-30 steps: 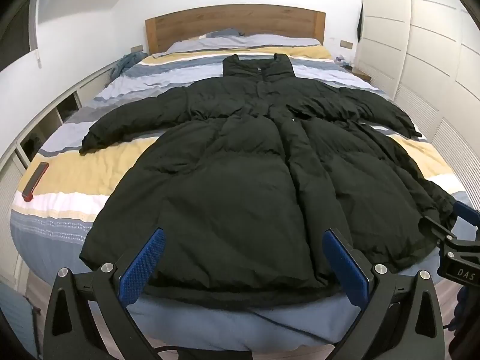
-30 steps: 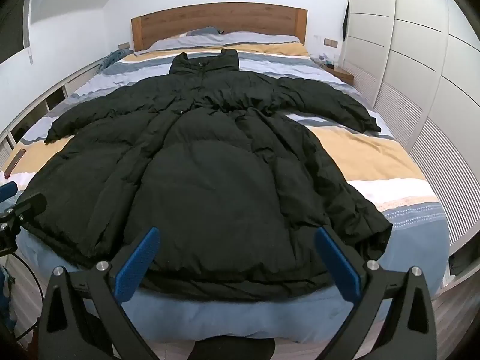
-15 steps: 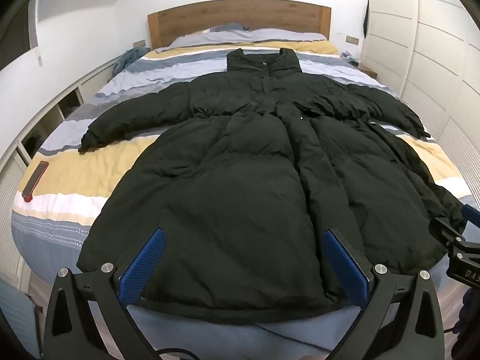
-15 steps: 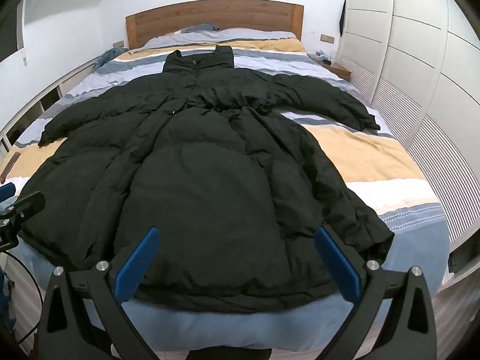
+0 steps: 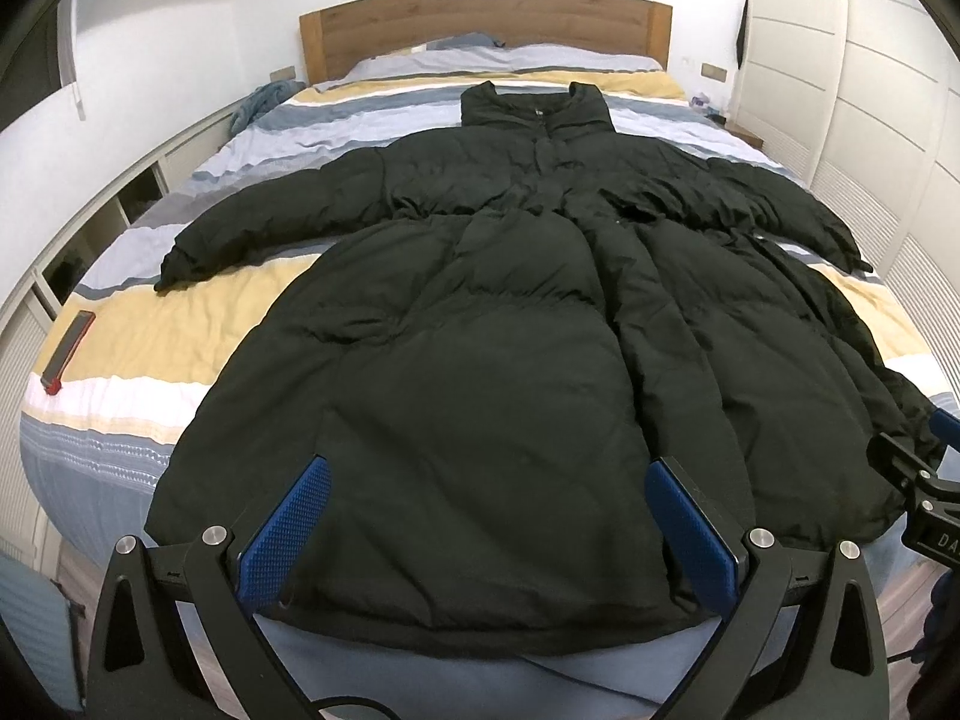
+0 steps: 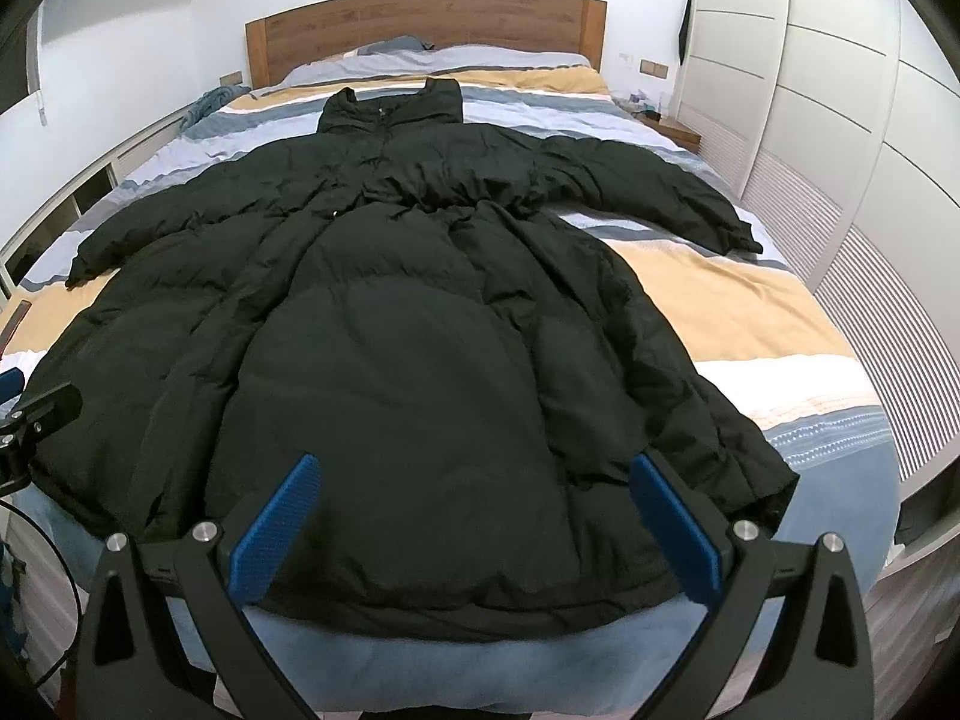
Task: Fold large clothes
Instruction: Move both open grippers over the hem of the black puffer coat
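A long black puffer coat (image 5: 492,324) lies spread flat on the bed, collar toward the headboard, sleeves out to both sides, hem at the foot. It also shows in the right wrist view (image 6: 414,324). My left gripper (image 5: 489,531) is open and empty, hovering over the hem left of centre. My right gripper (image 6: 474,525) is open and empty over the hem right of centre. The right gripper's body (image 5: 924,492) shows at the right edge of the left wrist view; the left gripper's body (image 6: 30,420) shows at the left edge of the right wrist view.
The bed (image 5: 150,330) has a striped blue, yellow and white cover and a wooden headboard (image 5: 480,18). A red-edged phone (image 5: 69,351) lies on its left side. White wardrobes (image 6: 840,120) stand on the right, low shelves (image 5: 90,234) on the left.
Both grippers have moved forward and a little higher over the coat's hem; the coat has not moved. Both stay open.
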`<state>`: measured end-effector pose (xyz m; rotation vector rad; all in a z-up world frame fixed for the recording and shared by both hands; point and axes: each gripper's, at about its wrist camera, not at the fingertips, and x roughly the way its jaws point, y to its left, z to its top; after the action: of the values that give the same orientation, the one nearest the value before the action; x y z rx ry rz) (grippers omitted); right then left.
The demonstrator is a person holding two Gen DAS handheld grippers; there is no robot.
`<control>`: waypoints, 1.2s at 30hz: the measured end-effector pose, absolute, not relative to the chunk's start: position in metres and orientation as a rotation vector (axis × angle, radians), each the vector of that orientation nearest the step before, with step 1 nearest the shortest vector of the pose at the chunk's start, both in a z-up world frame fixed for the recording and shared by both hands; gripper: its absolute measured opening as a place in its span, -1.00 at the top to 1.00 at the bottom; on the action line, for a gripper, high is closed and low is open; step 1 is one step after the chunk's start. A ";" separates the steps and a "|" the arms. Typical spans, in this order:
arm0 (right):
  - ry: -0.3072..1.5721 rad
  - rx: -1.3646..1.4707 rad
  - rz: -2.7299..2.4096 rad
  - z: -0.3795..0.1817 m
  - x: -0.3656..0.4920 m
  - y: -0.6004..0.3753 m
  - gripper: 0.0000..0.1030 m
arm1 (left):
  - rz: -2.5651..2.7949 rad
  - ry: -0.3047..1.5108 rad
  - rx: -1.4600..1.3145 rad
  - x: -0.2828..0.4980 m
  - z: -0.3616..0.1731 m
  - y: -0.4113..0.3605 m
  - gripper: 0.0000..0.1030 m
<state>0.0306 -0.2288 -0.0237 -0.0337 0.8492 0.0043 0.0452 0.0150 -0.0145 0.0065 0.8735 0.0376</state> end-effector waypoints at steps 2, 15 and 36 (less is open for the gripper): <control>0.852 -0.033 0.004 -0.025 0.032 -0.229 -1.00 | 0.040 0.874 0.006 0.046 -0.015 0.017 -0.99; 0.873 -0.040 -0.002 -0.030 0.042 -0.227 -1.00 | 0.062 0.887 0.003 0.051 -0.020 0.024 -0.99; 0.894 -0.029 -0.053 -0.023 0.048 -0.232 -1.00 | 0.047 0.936 -0.015 0.062 -0.021 0.034 -0.99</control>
<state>0.0481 -0.2319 -0.0232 -0.0287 0.8940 -0.0530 0.0619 0.0338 -0.0208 -0.0152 0.9359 0.0473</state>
